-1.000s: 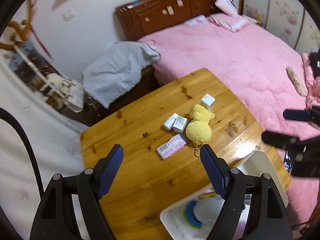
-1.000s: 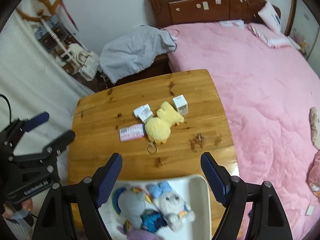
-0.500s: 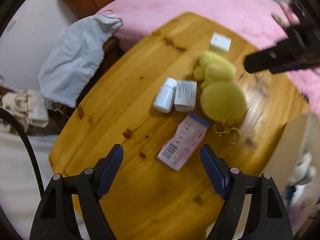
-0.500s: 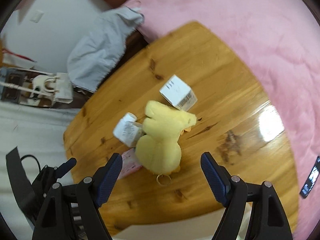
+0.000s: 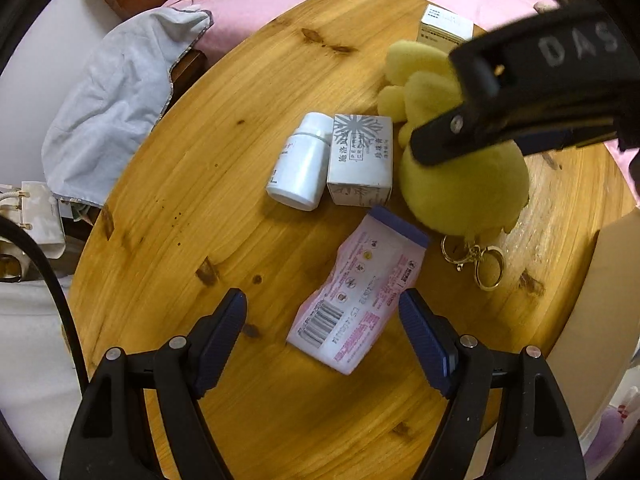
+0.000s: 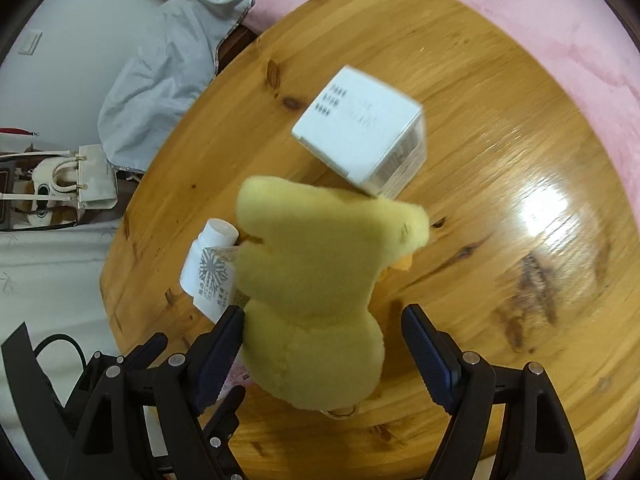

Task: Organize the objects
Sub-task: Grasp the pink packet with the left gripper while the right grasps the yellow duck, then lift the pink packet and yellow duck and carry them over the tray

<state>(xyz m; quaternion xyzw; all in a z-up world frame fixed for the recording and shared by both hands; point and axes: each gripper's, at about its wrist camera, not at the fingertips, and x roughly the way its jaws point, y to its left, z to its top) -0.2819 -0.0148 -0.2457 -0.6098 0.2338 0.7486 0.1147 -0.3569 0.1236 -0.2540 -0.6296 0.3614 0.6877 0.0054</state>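
Observation:
On the wooden table (image 5: 168,208) lie a pink packet (image 5: 356,296), a white bottle (image 5: 300,164), a grey-white box (image 5: 360,160), a yellow plush duck (image 5: 460,184) with a gold keyring (image 5: 476,260), and a white box (image 5: 444,24). My left gripper (image 5: 322,332) is open, its fingers either side of the pink packet's near end. My right gripper (image 6: 322,344) is open around the duck's (image 6: 316,288) lower body; the left finger (image 6: 220,356) touches it. The white box (image 6: 360,128) lies just beyond the duck. The right gripper also shows over the duck in the left wrist view (image 5: 520,92).
A white tray (image 5: 600,320) holding plush toys sits at the table's right front. A grey cloth (image 5: 116,92) hangs off furniture past the table's far left. A pink bed (image 6: 540,12) borders the far side. A white handbag (image 6: 92,180) stands on the left.
Both grippers have dropped closer to the table. The left now frames the pink packet; the right now frames the duck. Both stay open.

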